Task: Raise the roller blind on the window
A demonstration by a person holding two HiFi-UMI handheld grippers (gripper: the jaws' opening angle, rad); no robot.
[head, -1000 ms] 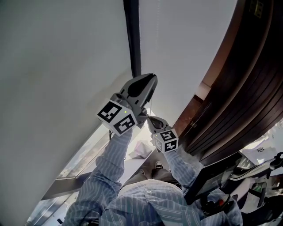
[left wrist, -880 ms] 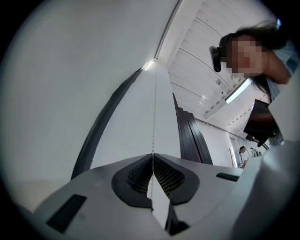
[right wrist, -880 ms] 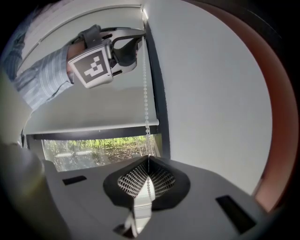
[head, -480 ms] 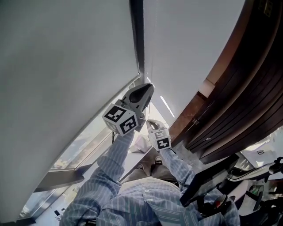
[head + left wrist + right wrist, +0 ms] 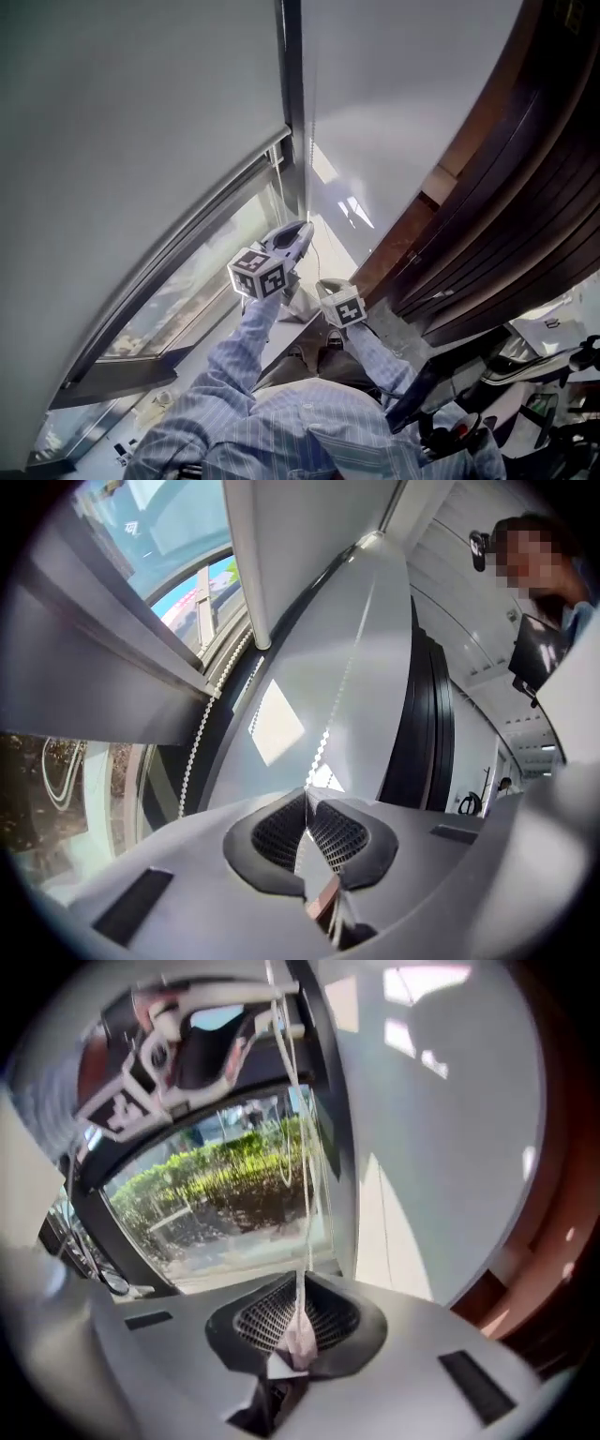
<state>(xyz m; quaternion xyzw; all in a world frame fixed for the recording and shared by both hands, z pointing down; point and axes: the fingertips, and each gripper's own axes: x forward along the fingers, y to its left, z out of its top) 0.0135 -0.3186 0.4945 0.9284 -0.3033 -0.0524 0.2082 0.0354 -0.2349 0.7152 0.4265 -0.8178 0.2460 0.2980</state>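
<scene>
A grey roller blind (image 5: pixel 141 141) covers the upper left of the window, and its bottom bar (image 5: pixel 187 239) runs slantwise above bare glass. My left gripper (image 5: pixel 302 228) is low beside the window frame. In the left gripper view it (image 5: pixel 307 799) is shut on the white bead chain (image 5: pixel 328 733), which runs up from the pads. My right gripper (image 5: pixel 322 282) sits just below and to the right of it. In the right gripper view it (image 5: pixel 300 1312) is shut on the same chain (image 5: pixel 305 1222), with the left gripper (image 5: pixel 202 1026) above.
A dark mullion (image 5: pixel 292 84) separates this blind from a second white blind (image 5: pixel 394 103) on the right. Dark wood panelling (image 5: pixel 525 187) curves along the right side. A desk with a screen (image 5: pixel 441 375) is at bottom right. A person (image 5: pixel 548 583) shows in the left gripper view.
Both grippers have come down along the window, still shut on the chain. The blind's bottom bar has risen, and more glass shows below it.
</scene>
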